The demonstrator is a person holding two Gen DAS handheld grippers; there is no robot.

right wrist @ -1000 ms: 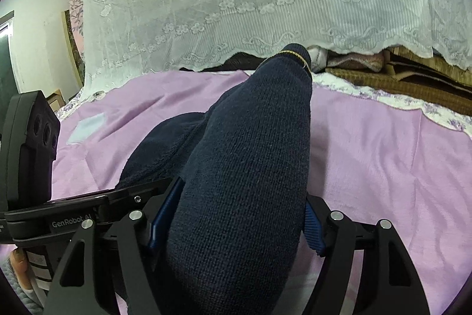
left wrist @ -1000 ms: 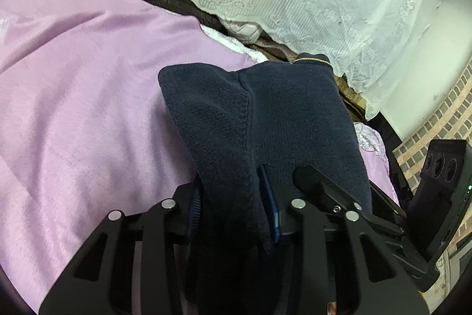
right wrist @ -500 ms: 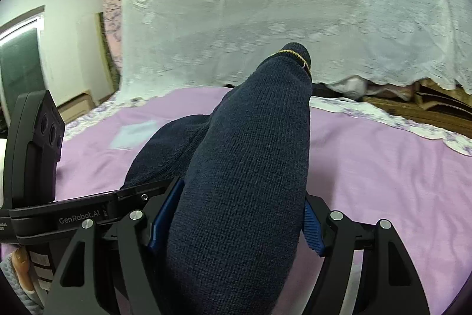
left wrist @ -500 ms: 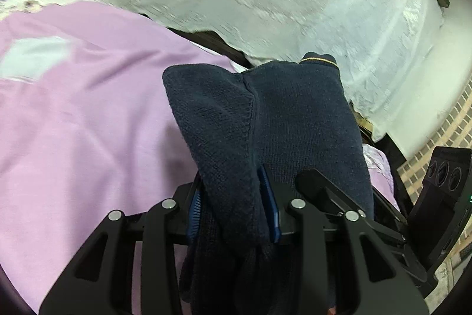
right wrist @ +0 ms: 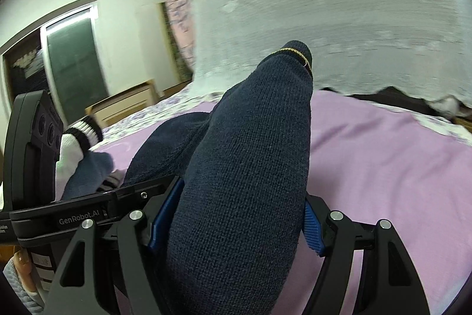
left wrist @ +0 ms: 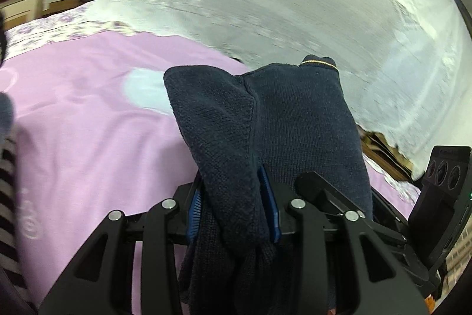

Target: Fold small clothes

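Note:
A dark navy knitted sock (left wrist: 265, 120) with a thin gold stripe near its tip is folded over and held by both grippers above the pink bedspread (left wrist: 88, 138). My left gripper (left wrist: 233, 211) is shut on one folded layer of it. My right gripper (right wrist: 236, 214) is shut on the thick bundle of the same navy sock (right wrist: 250, 152). The left gripper's body (right wrist: 32, 143) shows at the left of the right wrist view, and the right gripper's body (left wrist: 439, 191) at the right of the left wrist view.
A white and black striped sock with a blue one (right wrist: 79, 149) lies on the bed to the left. A striped garment (left wrist: 8, 182) sits at the left edge. A white lace cover (right wrist: 324, 19) hangs behind. A pale patch (left wrist: 144, 90) marks the bedspread.
Both grippers have swung to the left with the navy sock held between them. The striped socks, window and wall have come into view. The grip is unchanged.

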